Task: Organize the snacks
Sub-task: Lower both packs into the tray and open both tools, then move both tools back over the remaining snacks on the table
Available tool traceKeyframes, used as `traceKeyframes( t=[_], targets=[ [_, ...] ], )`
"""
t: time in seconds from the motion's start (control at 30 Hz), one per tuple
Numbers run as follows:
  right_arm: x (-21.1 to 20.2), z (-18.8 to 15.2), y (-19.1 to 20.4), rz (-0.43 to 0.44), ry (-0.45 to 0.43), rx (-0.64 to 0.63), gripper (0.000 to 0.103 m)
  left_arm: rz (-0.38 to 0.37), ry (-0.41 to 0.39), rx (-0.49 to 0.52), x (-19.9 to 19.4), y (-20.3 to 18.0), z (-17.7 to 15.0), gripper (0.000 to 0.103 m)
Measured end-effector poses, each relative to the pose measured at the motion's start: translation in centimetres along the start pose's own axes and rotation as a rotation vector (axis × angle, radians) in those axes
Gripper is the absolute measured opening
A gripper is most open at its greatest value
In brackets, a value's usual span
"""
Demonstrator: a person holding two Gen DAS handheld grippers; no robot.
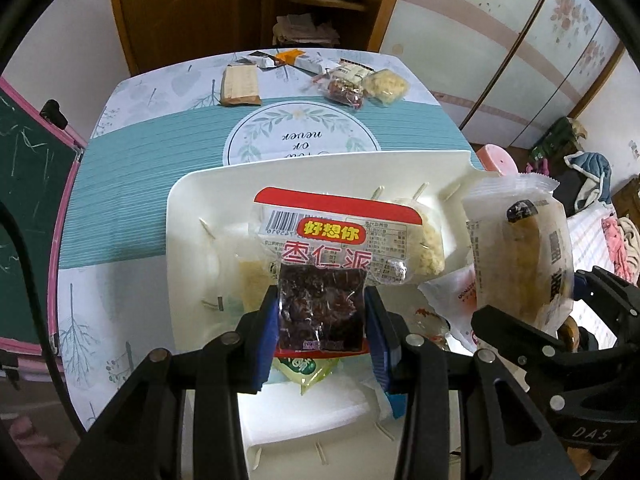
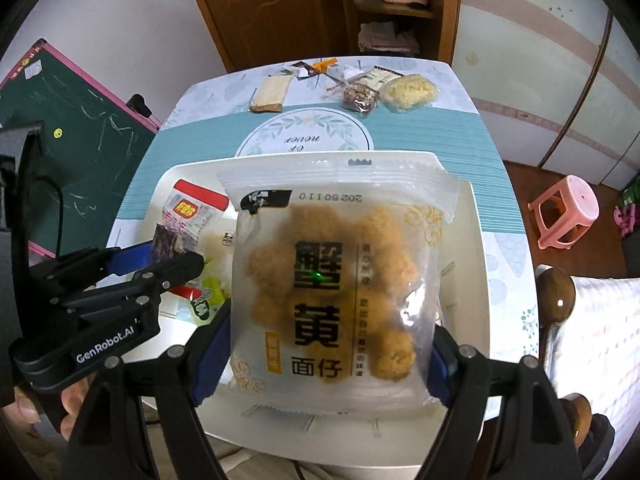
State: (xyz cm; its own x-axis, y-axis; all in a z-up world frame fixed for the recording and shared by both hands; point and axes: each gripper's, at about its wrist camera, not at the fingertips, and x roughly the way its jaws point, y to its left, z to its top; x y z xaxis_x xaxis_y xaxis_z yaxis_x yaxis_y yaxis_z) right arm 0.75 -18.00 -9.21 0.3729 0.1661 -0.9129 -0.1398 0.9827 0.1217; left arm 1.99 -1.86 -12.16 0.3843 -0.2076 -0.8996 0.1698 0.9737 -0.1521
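Observation:
My left gripper (image 1: 322, 320) is shut on a red-topped date snack packet (image 1: 332, 248) and holds it upright above the white tray (image 1: 188, 216). It also shows in the right wrist view (image 2: 160, 258). My right gripper (image 2: 330, 360) is shut on a clear bag of yellow crab-roe noodle balls (image 2: 340, 280), held over the same tray (image 2: 476, 232). That bag shows at the right of the left wrist view (image 1: 520, 248). Other packets lie in the tray under the date packet, among them a green one (image 1: 304, 368).
Several loose snacks lie at the table's far edge: a brown bar (image 1: 240, 86), a dark nut packet (image 1: 344, 92) and a yellow noodle packet (image 1: 386, 86). A chalkboard (image 2: 76, 120) stands left. A pink stool (image 2: 564, 212) and a wooden chair knob (image 2: 556, 296) are right.

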Motion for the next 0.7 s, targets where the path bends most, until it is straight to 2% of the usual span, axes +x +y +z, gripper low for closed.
traceKeyframes(
  t=[0.23,0.27,0.37,0.4,0.57,0.7],
  targets=[
    [0.7,0.5,-0.1,-0.028,0.013,-0.001,0.083,0.030,0.009,0.006,0.6,0.0,0.3,0.041],
    [0.9,0.6,-0.1,-0.034,0.012,-0.001,0.083,0.036,0.005,0.001,0.6,0.1,0.3,0.046],
    [1.0,0.8,0.0,-0.060,-0.007,-0.003,0.084,0.044,-0.011,-0.032,0.4,0.7,0.6,0.079],
    [0.7,0.9,0.1,-0.075,-0.028,-0.010,0.084,0.055,-0.024,-0.050,0.1,1.0,0.7,0.084],
    [-1.0,1.2,0.5,-0.099,-0.107,-0.030,0.094,0.016,-0.057,-0.107,-1.0,2.0,0.8,0.085],
    [-2.0,1.2,1.0,-0.098,-0.145,-0.053,0.094,0.034,-0.094,-0.089,-1.9,1.7,0.7,0.085]
  ],
)
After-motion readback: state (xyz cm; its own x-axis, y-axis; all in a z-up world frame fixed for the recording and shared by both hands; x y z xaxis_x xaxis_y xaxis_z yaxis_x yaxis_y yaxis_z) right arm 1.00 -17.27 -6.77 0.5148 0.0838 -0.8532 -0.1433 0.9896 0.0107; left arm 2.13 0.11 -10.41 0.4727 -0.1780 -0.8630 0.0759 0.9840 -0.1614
